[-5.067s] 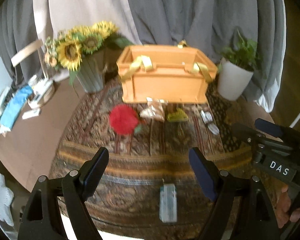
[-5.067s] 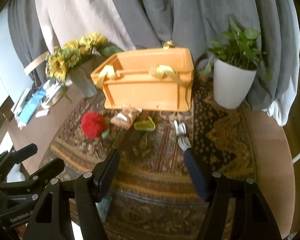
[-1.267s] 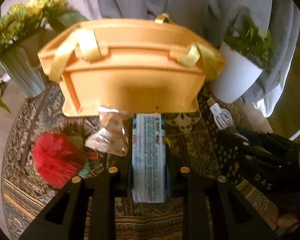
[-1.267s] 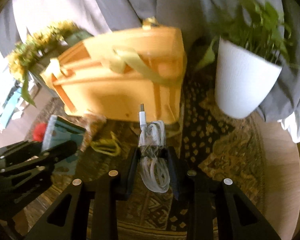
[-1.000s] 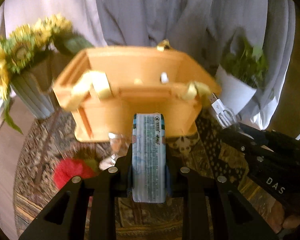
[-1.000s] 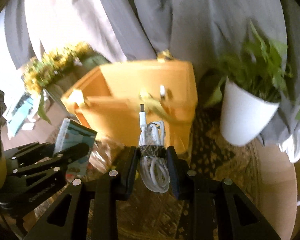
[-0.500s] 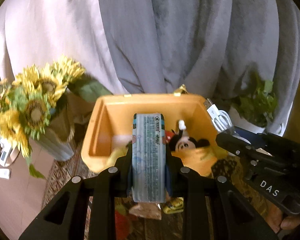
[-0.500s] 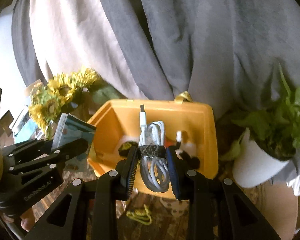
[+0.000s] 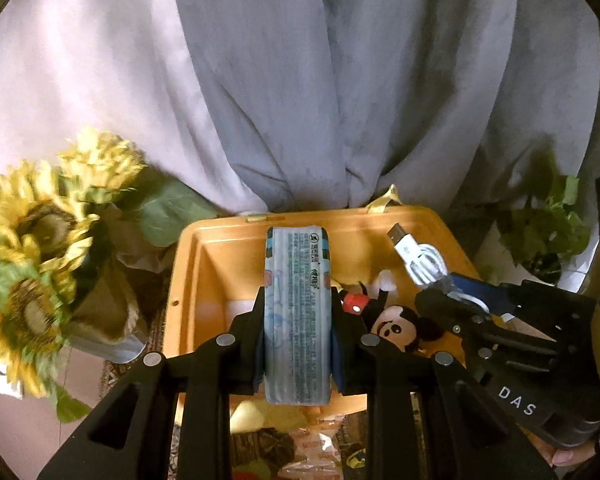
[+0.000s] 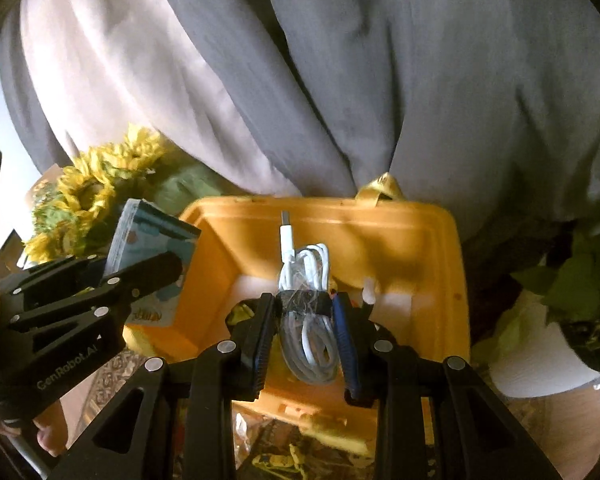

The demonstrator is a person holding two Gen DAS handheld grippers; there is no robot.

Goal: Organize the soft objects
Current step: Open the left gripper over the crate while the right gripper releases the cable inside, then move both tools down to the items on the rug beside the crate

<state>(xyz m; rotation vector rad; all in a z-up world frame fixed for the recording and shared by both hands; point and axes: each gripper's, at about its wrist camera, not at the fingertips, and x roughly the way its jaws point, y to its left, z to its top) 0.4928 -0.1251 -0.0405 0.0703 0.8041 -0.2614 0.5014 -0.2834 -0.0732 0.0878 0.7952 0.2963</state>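
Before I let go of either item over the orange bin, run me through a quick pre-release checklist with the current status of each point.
1. Left gripper firmly clamped on the tissue pack: ok.
2. Right gripper clamped on the bagged white USB cable: ok.
3. Both items above the open orange bin rather than outside its rim: ok for the cable; cannot tell for the tissue pack, which sits near the front wall.
4. Free floor space in the bin: ok on the left side; the mouse plush occupies the right.
5. Grippers clear of each other: ok, side by side without touching.
6. Height above the bin floor: cannot tell.
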